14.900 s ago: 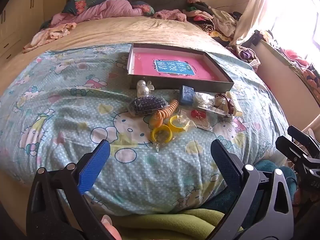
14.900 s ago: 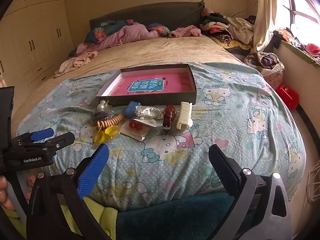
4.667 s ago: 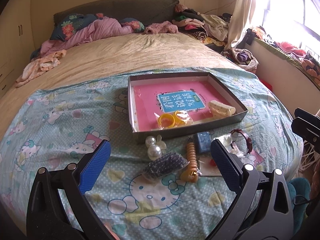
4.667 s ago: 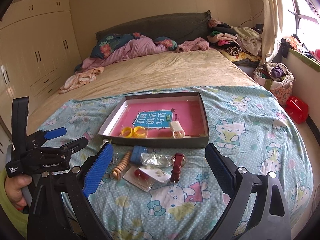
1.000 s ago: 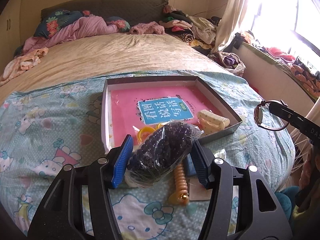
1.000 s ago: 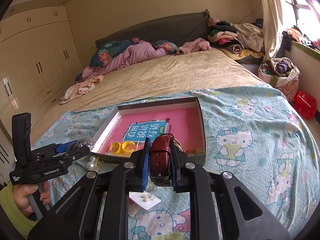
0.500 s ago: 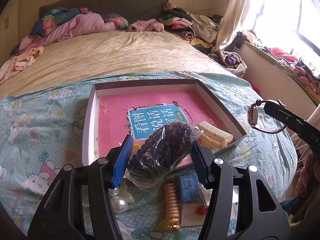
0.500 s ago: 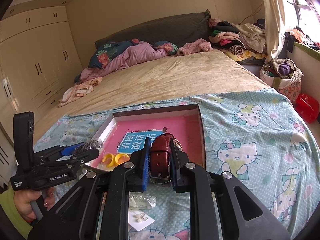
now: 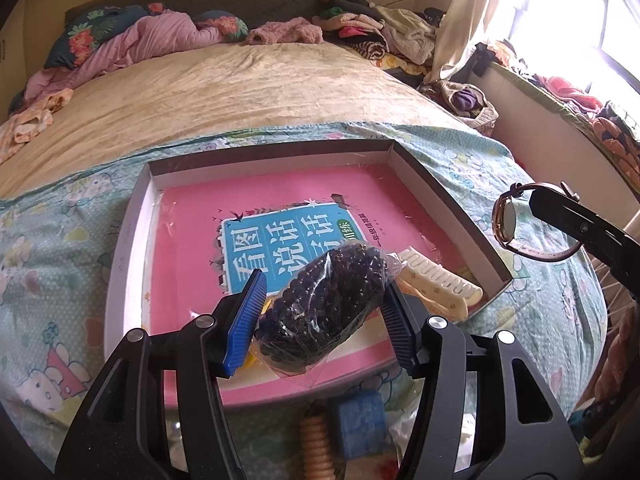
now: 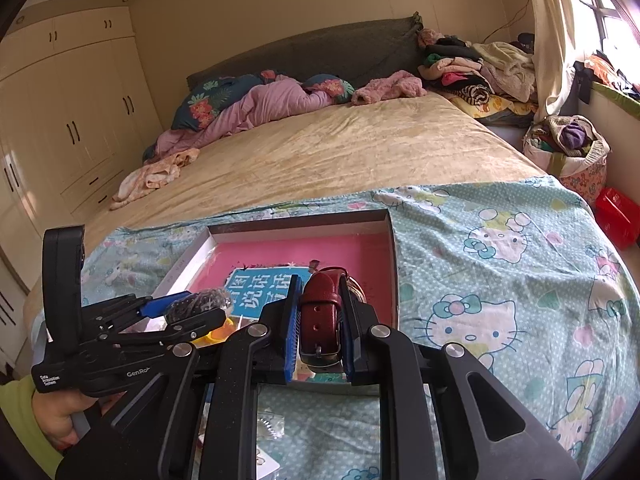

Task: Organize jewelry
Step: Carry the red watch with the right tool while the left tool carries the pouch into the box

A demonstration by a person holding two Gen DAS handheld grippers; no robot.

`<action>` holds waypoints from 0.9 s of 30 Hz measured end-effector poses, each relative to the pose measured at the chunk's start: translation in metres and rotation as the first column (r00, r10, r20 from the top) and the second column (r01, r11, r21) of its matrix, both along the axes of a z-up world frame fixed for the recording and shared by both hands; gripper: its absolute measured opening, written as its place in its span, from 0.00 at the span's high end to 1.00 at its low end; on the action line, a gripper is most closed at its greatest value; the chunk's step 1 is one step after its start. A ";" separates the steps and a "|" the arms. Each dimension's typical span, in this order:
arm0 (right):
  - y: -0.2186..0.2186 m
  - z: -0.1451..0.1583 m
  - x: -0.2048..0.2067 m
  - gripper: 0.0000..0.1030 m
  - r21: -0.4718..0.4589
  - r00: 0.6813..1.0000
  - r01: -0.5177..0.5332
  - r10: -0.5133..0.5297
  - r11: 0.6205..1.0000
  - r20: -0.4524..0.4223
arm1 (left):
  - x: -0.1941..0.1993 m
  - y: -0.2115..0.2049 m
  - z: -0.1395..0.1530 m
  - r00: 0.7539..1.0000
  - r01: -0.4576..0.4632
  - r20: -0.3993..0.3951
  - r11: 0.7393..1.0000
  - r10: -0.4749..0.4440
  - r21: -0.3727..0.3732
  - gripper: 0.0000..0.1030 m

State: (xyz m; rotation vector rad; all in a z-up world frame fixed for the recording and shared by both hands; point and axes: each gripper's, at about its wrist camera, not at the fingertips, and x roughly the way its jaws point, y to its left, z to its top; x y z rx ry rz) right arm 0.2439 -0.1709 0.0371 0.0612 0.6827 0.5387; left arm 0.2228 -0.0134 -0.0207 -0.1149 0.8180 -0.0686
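Note:
My left gripper [image 9: 322, 316] is shut on a clear bag of dark beads [image 9: 324, 312] and holds it above the near part of the shallow box [image 9: 132, 240] with a pink floor. My right gripper [image 10: 318, 334] is shut on a watch with a dark red strap [image 10: 320, 316] and holds it over the box's near right corner; the watch face [image 9: 505, 224] shows in the left wrist view. A cream hair clip [image 9: 436, 286] and yellow rings [image 10: 218, 330] lie in the box.
On the Hello Kitty sheet [image 10: 500, 280] in front of the box lie a blue cube [image 9: 358, 424], an orange beaded piece [image 9: 316, 450] and a small card [image 10: 266, 464]. Clothes are piled at the headboard [image 10: 320, 56]. A basket [image 10: 576, 152] stands at the right.
Both grippers have moved forward over the box with their loads. The bead bag now hangs above the box floor. The watch is closer to the box's right wall.

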 end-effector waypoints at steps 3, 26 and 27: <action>0.000 -0.004 0.008 0.84 0.003 1.000 -0.005 0.005 1.000 -0.013 | 0.009 -0.003 -0.005 1.000 0.001 -0.016 1.000 -0.001 -0.001 0.53; 0.003 -0.054 0.050 0.84 -0.008 0.994 0.032 -0.033 0.999 -0.104 | 0.026 -0.015 -0.031 0.996 0.019 -0.087 0.999 -0.015 0.038 0.52; 0.002 -0.057 0.051 0.84 -0.009 0.993 0.036 -0.036 0.999 -0.111 | 0.026 -0.015 -0.031 0.996 0.018 -0.088 0.999 -0.015 0.040 0.52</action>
